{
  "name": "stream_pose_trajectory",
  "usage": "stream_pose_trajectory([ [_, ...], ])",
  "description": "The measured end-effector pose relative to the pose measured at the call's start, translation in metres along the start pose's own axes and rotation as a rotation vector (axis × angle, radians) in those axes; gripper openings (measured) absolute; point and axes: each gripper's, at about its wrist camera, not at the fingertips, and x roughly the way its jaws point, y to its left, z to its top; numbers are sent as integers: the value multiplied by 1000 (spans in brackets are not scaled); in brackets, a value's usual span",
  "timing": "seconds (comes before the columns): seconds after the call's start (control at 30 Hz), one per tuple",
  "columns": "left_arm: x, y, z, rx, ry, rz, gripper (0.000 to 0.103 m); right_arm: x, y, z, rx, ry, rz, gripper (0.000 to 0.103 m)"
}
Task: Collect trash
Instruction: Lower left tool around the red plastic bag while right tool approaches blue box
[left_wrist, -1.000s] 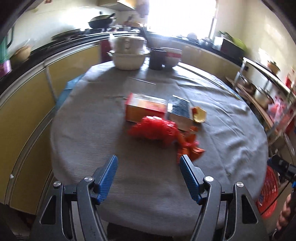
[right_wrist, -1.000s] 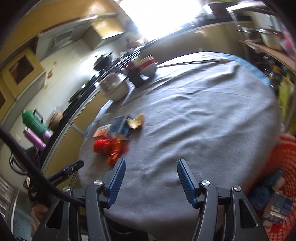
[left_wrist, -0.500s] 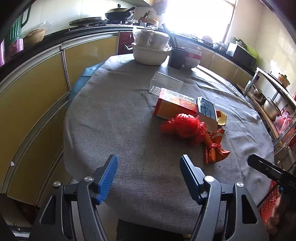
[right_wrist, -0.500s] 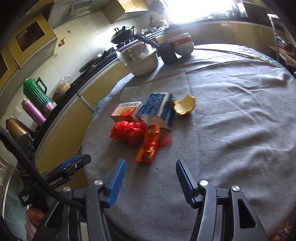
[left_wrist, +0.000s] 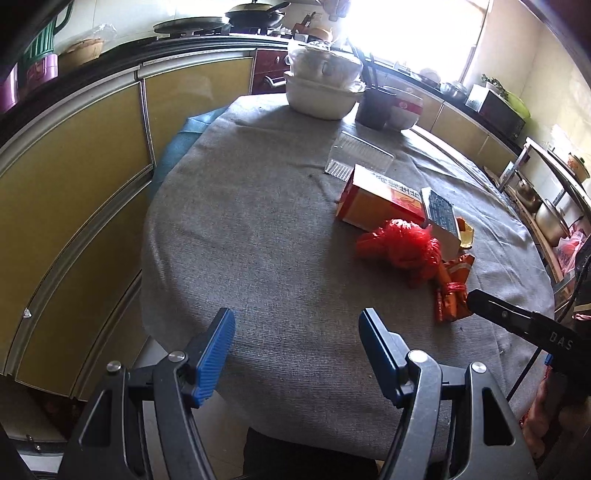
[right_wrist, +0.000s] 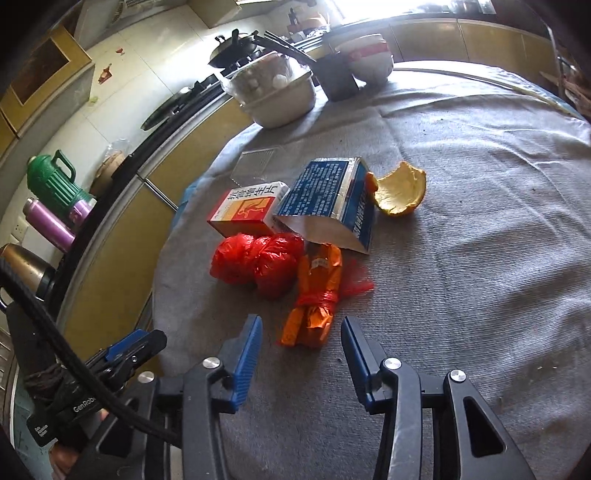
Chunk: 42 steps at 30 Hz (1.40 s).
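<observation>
Just ahead of the right claw, an orange wrapper bundle tied with red plastic lies on the grey-clothed round desk; the blue pads are closing with nothing between them yet. Beside it sit a crumpled red plastic bag, a blue carton, a red-and-white box with Chinese print, and a curled orange peel. Left claw hangs spread over bare cloth.

A white lidded pot, dark cup and striped bowl crowd the table's far edge.
</observation>
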Motion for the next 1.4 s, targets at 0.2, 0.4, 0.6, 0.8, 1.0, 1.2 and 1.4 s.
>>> stream_pose_trajectory([
  [0.2,-1,-1,7,13,-1,8,70,4,1,7,0,-7,-13,48],
  [0.4,4,0,34,4,-5,-27,70,-11,-17,23,42,-64,-18,48],
  [0.6,31,-18,74,26,20,-76,70,-10,-38,34,97,-73,-25,48],
  [0.8,53,-48,98,32,48,-121,76,-7,-54,31,125,-69,-23,49],
  [1.0,69,-81,97,110,73,-103,81,-8,-66,34,143,-79,-17,49],
  [1.2,86,-93,93,164,101,-71,81,-5,-78,39,155,-83,-14,49],
  [1.4,101,-82,92,110,130,-97,81,-3,-87,51,168,-95,-6,49],
])
